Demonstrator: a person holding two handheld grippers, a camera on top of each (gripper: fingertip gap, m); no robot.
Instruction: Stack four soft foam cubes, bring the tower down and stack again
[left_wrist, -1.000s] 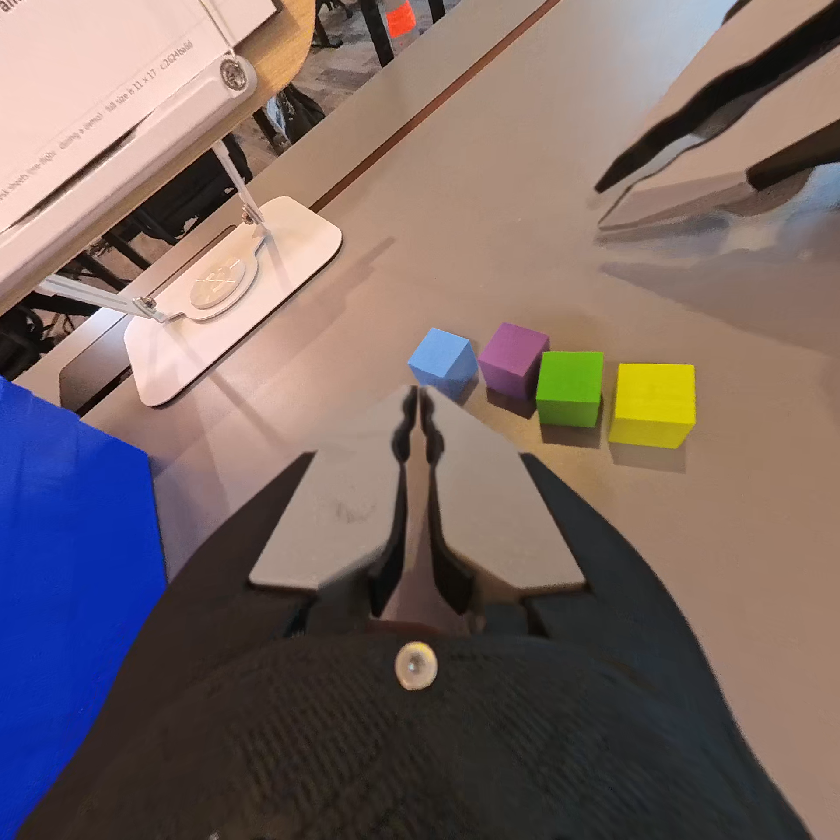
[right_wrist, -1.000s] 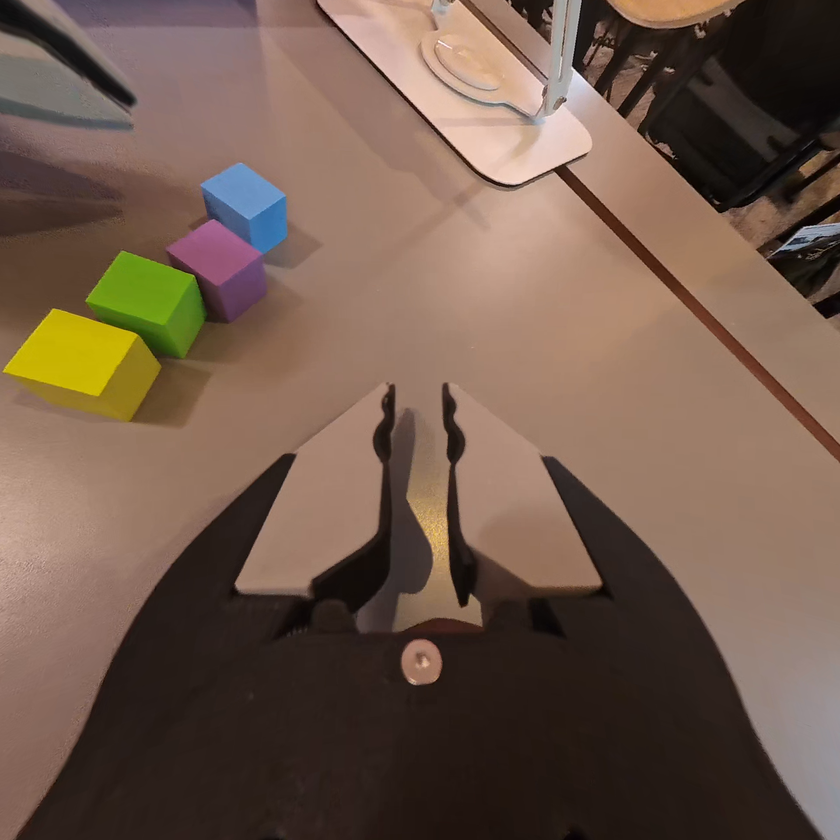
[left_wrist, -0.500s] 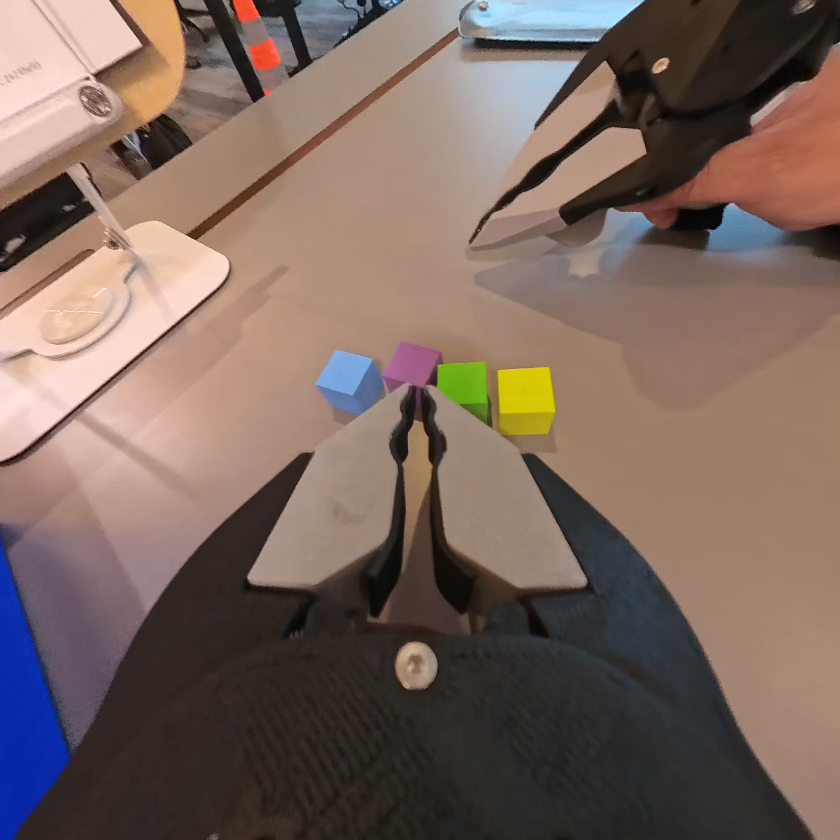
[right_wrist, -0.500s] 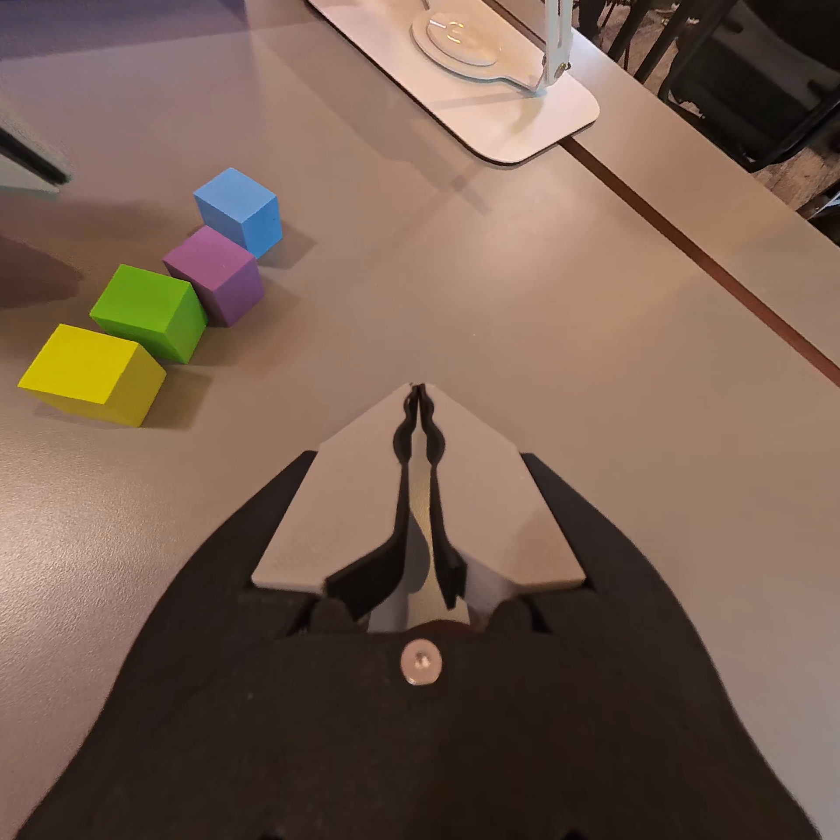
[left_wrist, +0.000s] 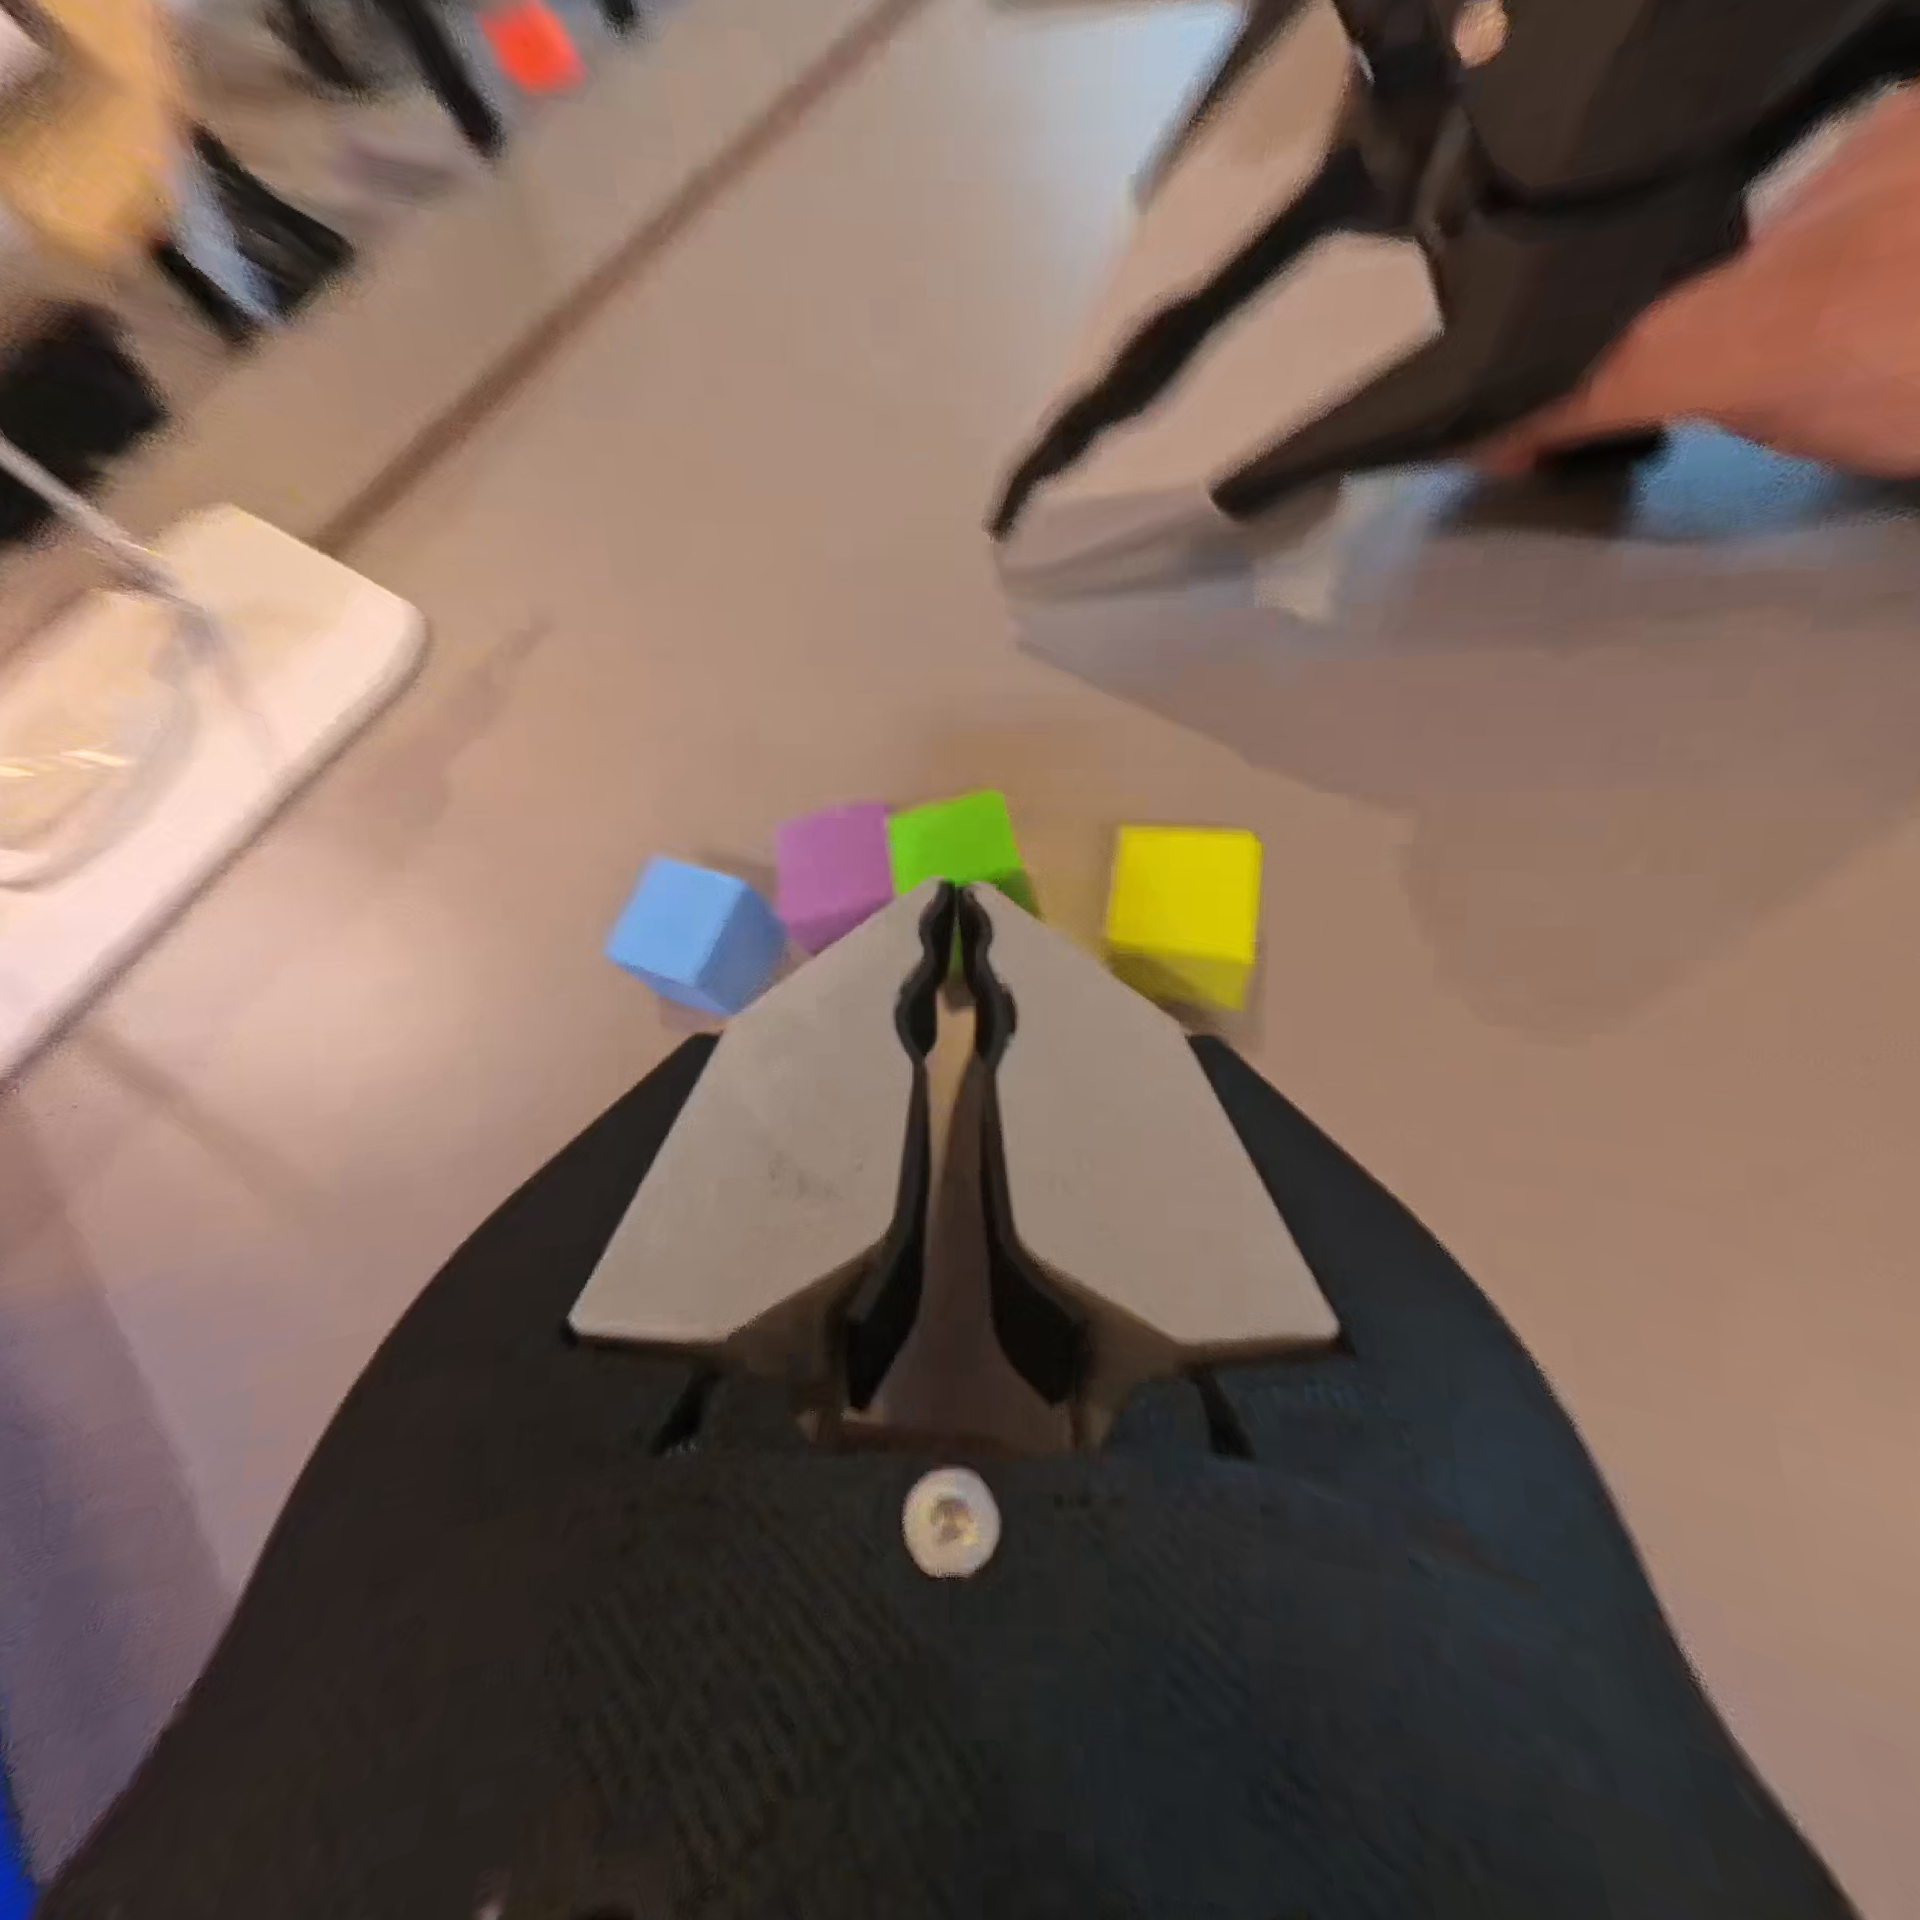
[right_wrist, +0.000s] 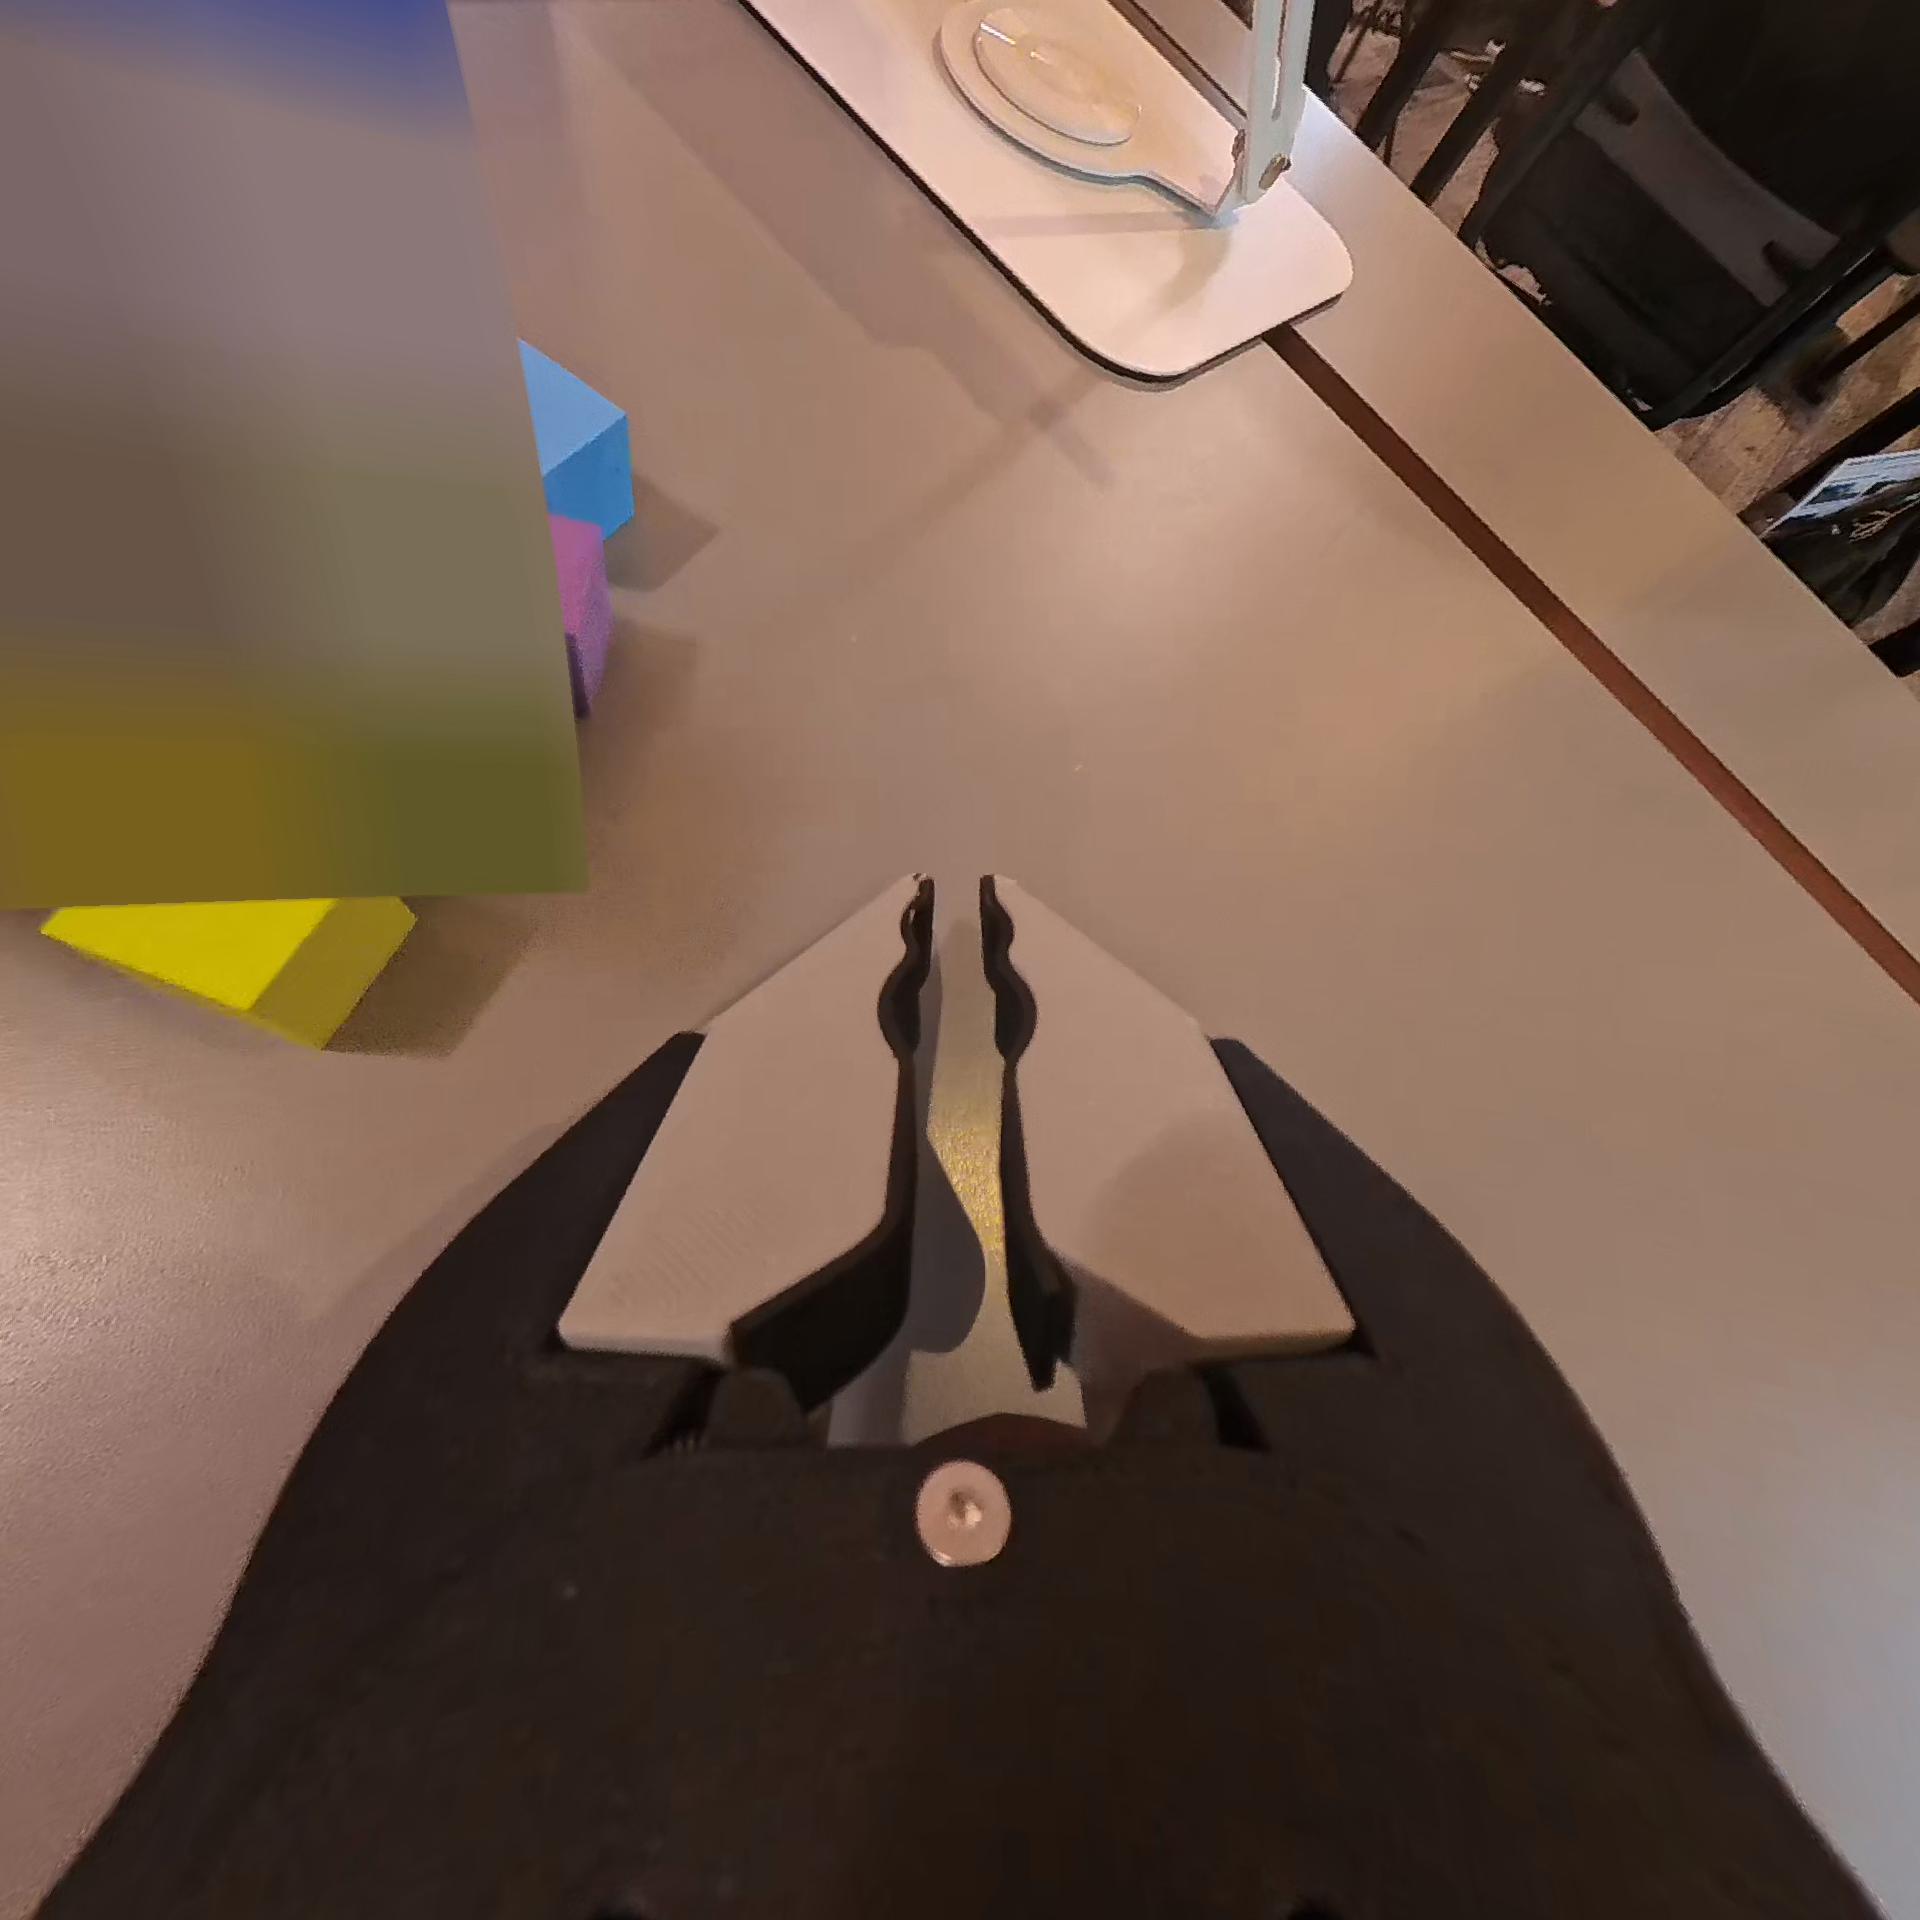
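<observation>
Four cubes (left_wrist: 956, 847) lie in a row on the surface (left_wrist: 1455, 1091), unstacked; left tool (left_wrist: 956, 902) closed and empty, right tool (right_wrist: 956, 883) barely parted, so misaligned grips could topple soft foam.

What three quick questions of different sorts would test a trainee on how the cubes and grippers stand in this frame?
1. True or false: the four cubes are stacked in a tower.
2. Which cube lies at the far end of the row from the yellow cube? A) green B) purple C) blue
3. Fill in: the left gripper has its jaws ____.

Key
1. False: blue cube, purple cube, green cube and yellow all sit on the table.
2. C.
3. Shut, empty; the right gripper shows a narrow gap.
</observation>
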